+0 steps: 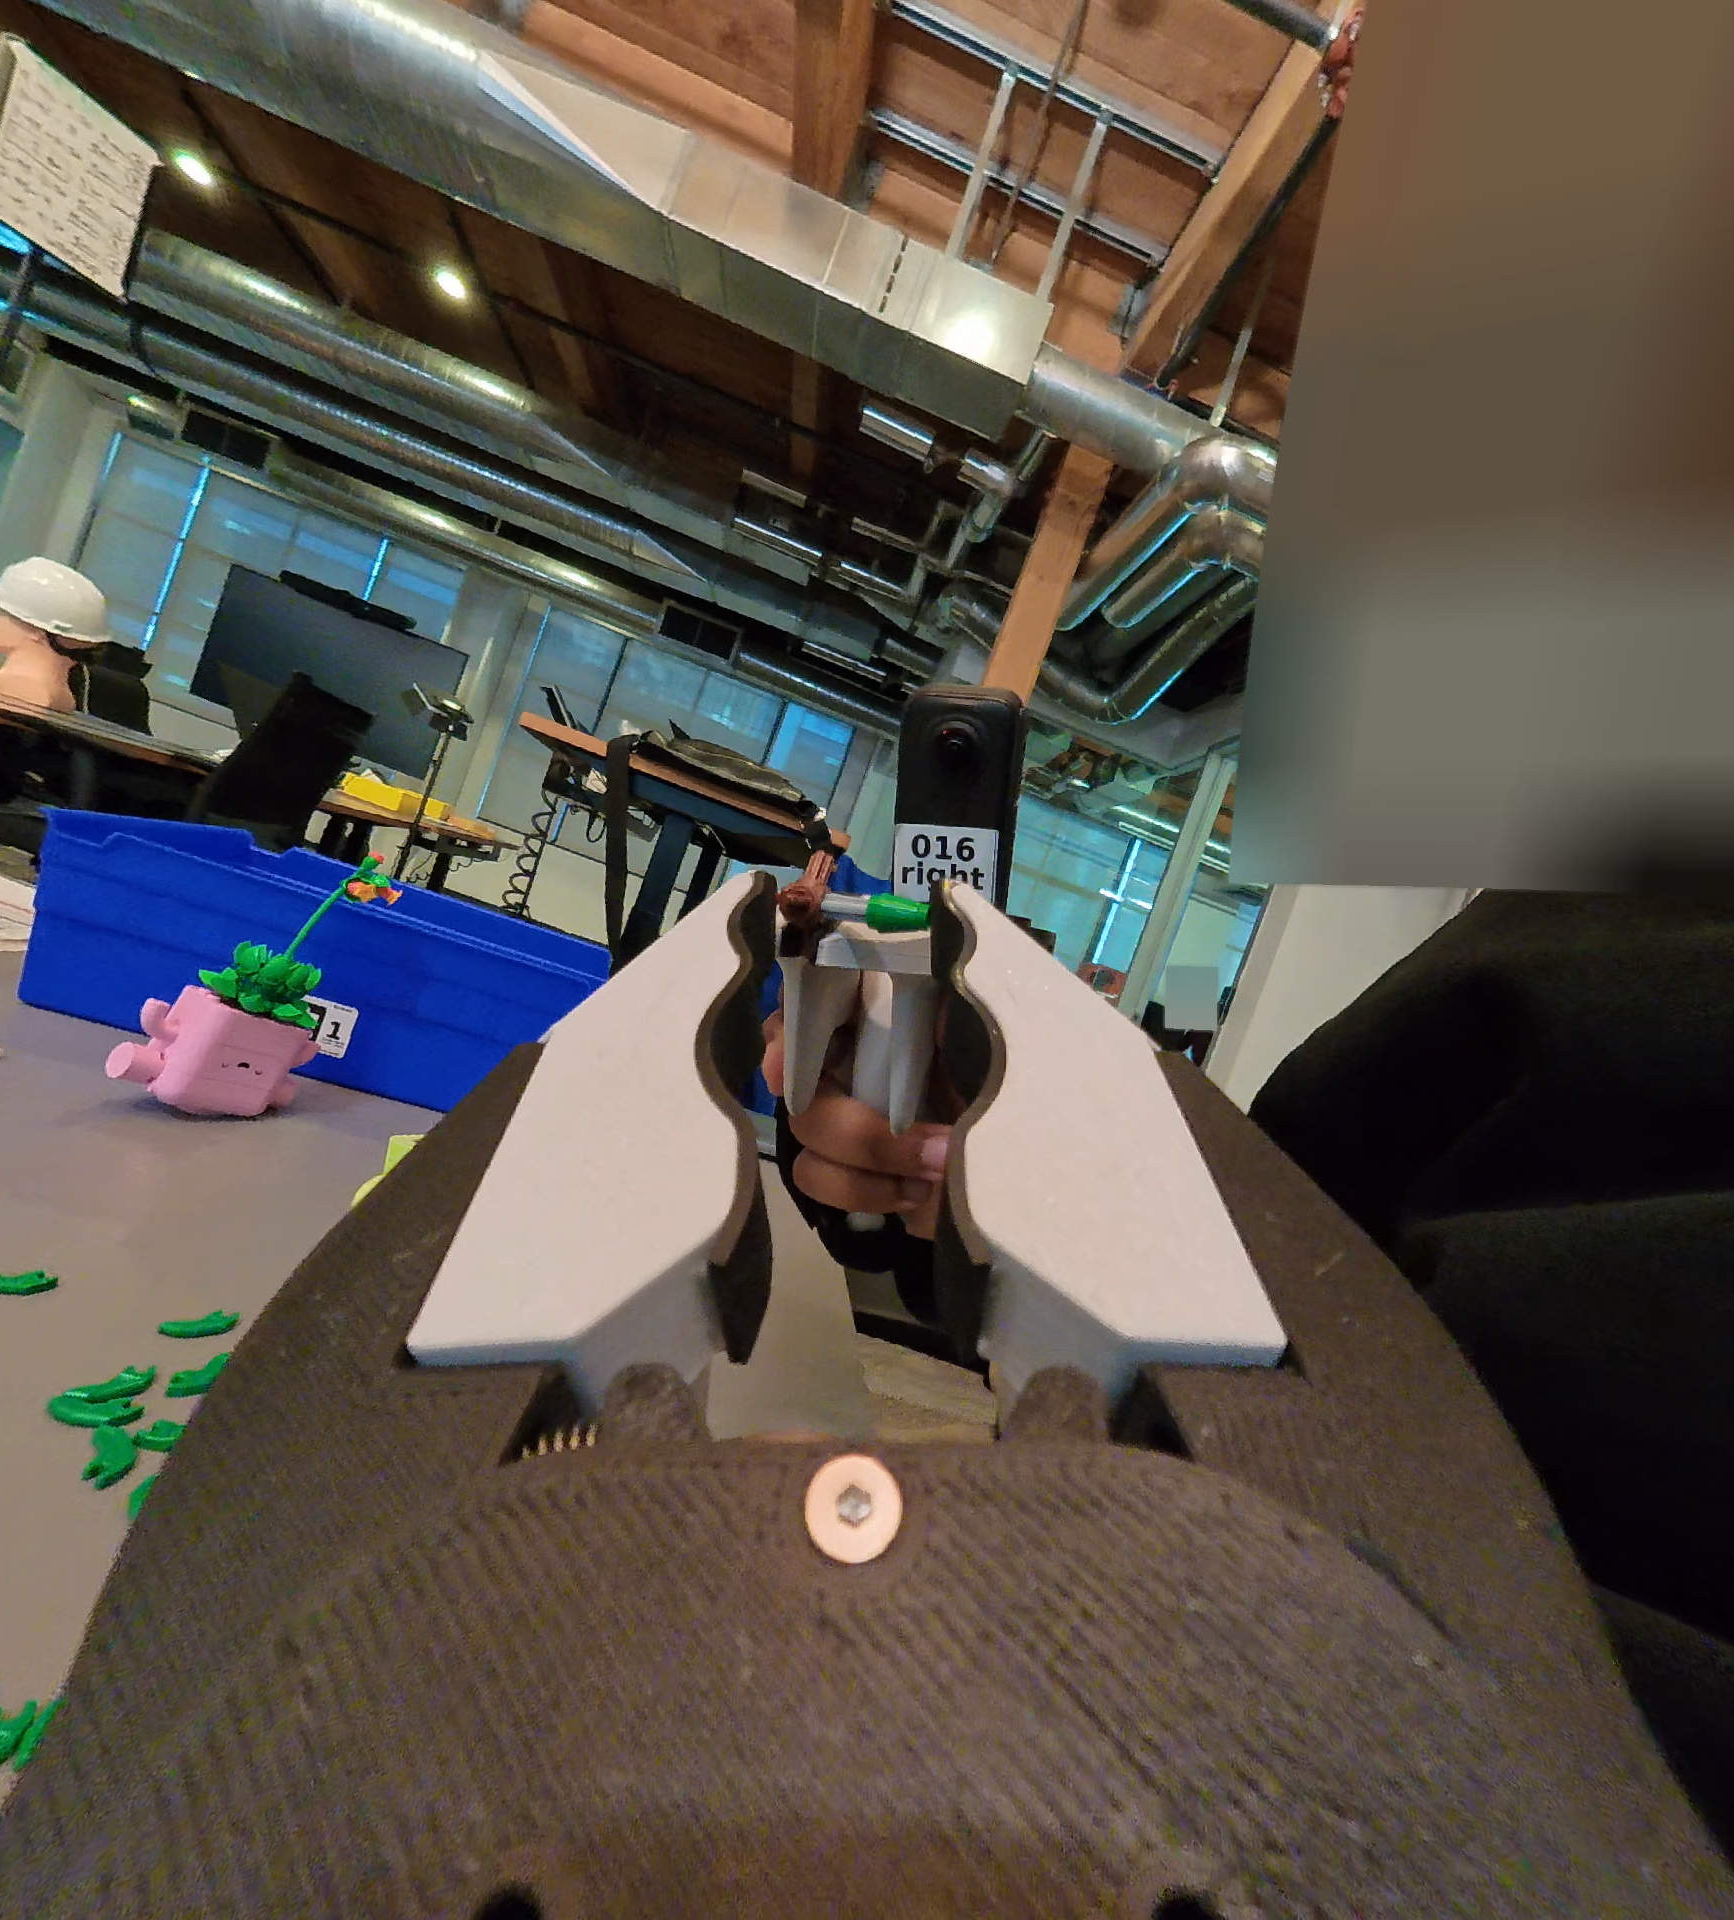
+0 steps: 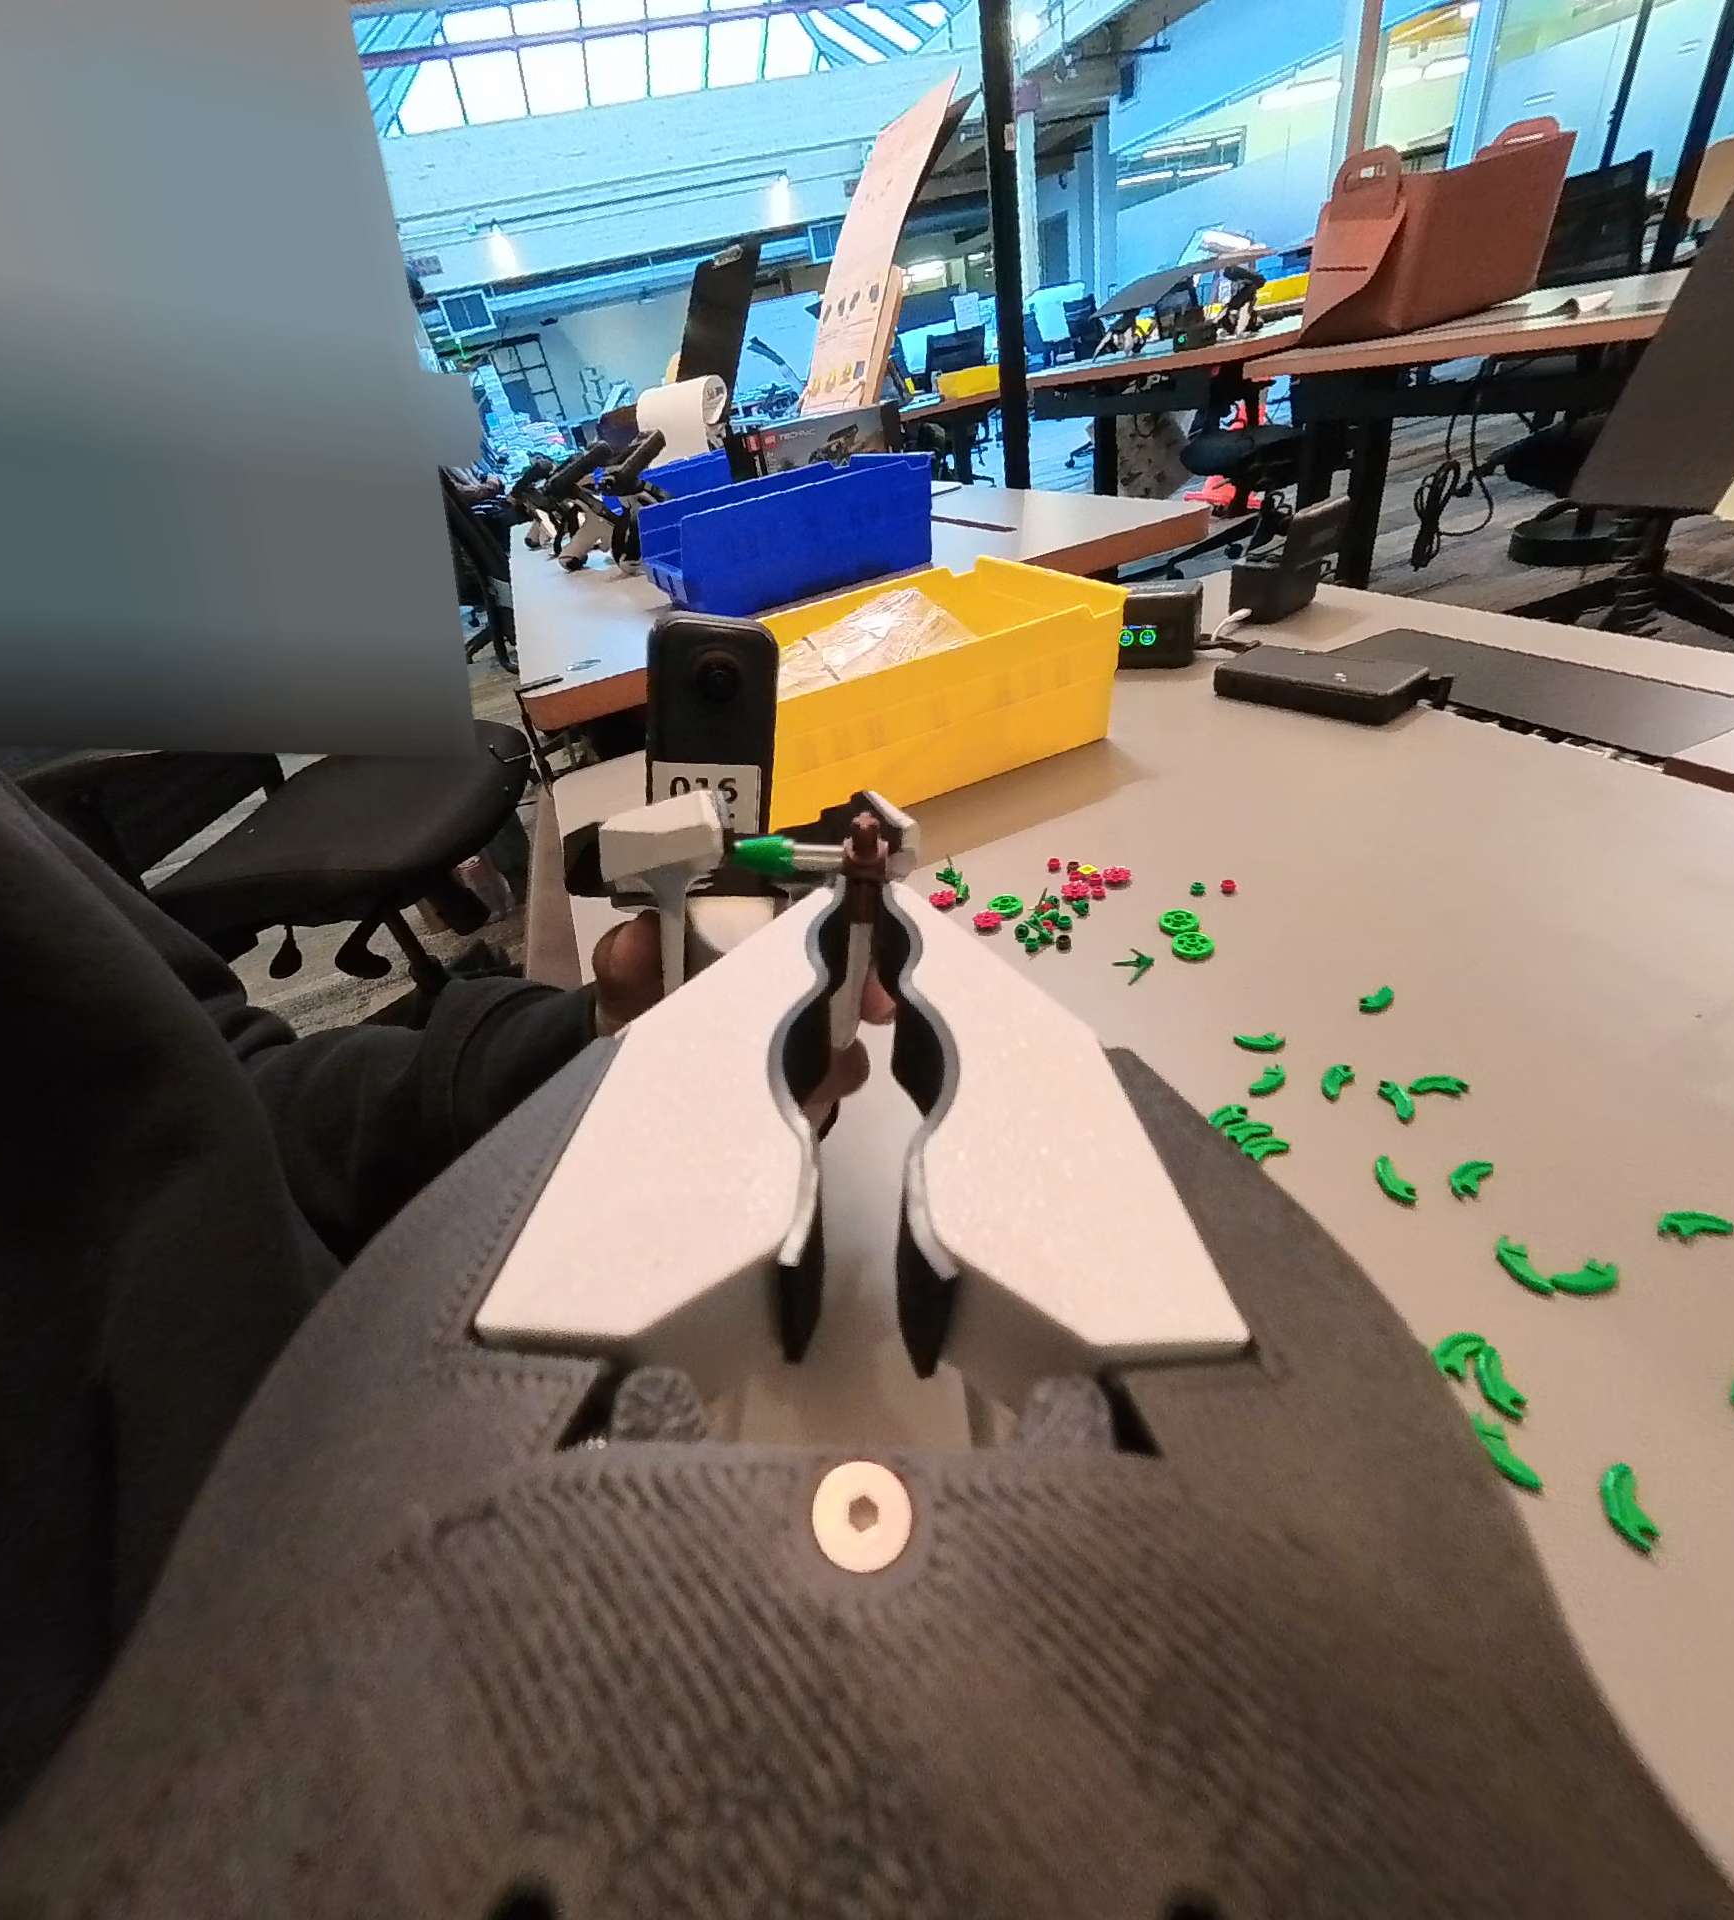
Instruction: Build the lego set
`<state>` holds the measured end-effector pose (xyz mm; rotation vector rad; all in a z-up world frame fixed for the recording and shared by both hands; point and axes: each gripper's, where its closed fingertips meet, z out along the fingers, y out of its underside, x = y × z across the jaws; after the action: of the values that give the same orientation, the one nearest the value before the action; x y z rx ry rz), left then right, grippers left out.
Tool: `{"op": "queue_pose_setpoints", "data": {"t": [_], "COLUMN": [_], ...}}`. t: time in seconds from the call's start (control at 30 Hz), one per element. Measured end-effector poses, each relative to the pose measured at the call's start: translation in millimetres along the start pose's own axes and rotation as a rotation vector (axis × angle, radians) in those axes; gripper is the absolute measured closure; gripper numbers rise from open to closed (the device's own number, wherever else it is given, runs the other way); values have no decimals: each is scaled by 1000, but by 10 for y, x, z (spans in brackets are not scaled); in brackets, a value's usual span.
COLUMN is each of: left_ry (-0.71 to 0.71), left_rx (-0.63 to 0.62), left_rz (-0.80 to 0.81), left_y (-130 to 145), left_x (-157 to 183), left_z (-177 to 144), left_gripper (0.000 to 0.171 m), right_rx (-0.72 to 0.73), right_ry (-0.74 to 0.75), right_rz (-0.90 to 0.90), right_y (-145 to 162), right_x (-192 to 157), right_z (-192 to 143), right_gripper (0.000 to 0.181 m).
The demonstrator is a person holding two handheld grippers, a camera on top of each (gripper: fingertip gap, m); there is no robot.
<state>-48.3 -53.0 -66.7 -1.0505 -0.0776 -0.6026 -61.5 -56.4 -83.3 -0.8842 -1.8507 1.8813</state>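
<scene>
Left wrist view: labelled blue bin (image 1: 219,925).

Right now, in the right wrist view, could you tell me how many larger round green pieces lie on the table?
3 round green pieces: a touching pair right of the pink flower pieces, one at their left. The right gripper may hide others.

Open office from my feed: grey counter (image 2: 1362,831), silver ducts (image 1: 634,208) under timber ceiling overhead, tall windows (image 1: 323,551) behind counter, desks (image 2: 1414,343) and chairs beyond.
</scene>
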Motion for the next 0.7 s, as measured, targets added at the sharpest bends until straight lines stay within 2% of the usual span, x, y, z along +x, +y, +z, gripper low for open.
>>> {"op": "queue_pose_setpoints", "data": {"t": [0.7], "left_ry": [1], "left_rx": [-24], "left_rz": [16], "left_y": [4], "left_x": [-21], "left_z": [-1], "left_gripper": [146], "right_rx": [-51], "right_ry": [32], "right_rz": [-71], "right_y": [5], "right_x": [-5], "right_z": [15], "right_gripper": [179]}}
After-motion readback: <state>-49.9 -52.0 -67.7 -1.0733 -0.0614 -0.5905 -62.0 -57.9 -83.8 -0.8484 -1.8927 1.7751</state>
